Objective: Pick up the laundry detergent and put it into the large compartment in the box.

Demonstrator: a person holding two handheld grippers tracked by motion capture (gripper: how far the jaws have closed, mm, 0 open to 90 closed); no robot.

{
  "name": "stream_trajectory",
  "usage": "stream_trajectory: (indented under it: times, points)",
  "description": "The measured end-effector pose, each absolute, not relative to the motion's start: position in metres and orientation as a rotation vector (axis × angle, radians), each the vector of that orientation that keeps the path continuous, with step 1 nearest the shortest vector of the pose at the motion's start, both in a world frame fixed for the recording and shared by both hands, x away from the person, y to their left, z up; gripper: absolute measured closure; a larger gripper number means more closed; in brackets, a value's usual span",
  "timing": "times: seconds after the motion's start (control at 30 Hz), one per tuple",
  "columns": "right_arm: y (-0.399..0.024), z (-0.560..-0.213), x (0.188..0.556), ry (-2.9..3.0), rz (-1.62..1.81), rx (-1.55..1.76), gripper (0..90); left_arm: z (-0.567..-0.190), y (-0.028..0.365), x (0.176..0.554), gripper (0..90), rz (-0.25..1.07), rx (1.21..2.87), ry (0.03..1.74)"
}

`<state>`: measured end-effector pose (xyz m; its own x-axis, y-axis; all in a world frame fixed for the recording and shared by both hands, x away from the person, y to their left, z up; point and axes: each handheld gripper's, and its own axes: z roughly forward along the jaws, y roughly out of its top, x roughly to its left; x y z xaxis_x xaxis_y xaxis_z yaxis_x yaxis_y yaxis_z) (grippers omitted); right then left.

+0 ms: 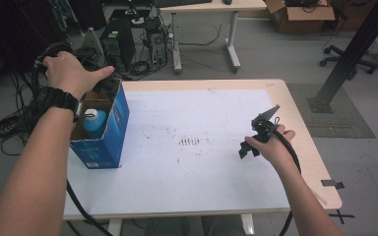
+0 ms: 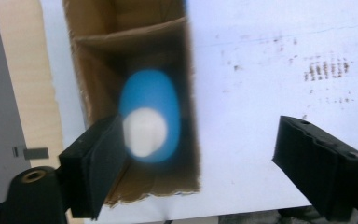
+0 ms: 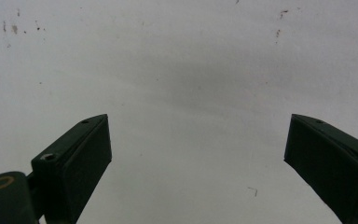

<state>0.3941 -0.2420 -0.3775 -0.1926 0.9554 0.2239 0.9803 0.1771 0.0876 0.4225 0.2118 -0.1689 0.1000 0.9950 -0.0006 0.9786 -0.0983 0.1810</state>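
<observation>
- From the high view, the left gripper is hanging over the open-topped blue cardboard box at the left edge of the white-covered wooden table, its jaws hidden under the hand.
- The left gripper view is showing those jaws spread wide above the box, where a blurred blue bottle with a white cap is standing, probably upright.
- The right gripper is hovering over bare tabletop.
- The right gripper view is showing its jaws spread, holding nothing.
</observation>
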Motion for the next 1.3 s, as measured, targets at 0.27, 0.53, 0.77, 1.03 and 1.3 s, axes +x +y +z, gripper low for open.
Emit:
stream_trajectory:
  times: [0.27,0.53,0.77,1.03,1.3]
  points:
    - [-0.248,-0.373,0.390,-2.319,-0.346,-1.925,7.5,-0.158,0.178,0.422,8.5,0.186,2.251,1.950]
    - [-0.251,-0.372,0.386,-2.321,-0.360,-1.923,7.4,-0.157,0.148,0.420,5.1,0.173,2.311,1.870]
    - [-0.251,-0.370,0.384,-2.322,-0.364,-1.926,7.4,-0.163,0.125,0.419,4.8,0.166,2.361,1.828]
    - [-0.253,-0.368,0.383,-2.322,-0.364,-1.929,7.5,-0.186,0.101,0.423,4.9,0.147,2.409,1.809]
    - [-0.256,-0.368,0.382,-2.321,-0.374,-1.930,7.4,-0.206,0.081,0.425,4.9,0.110,2.454,1.779]
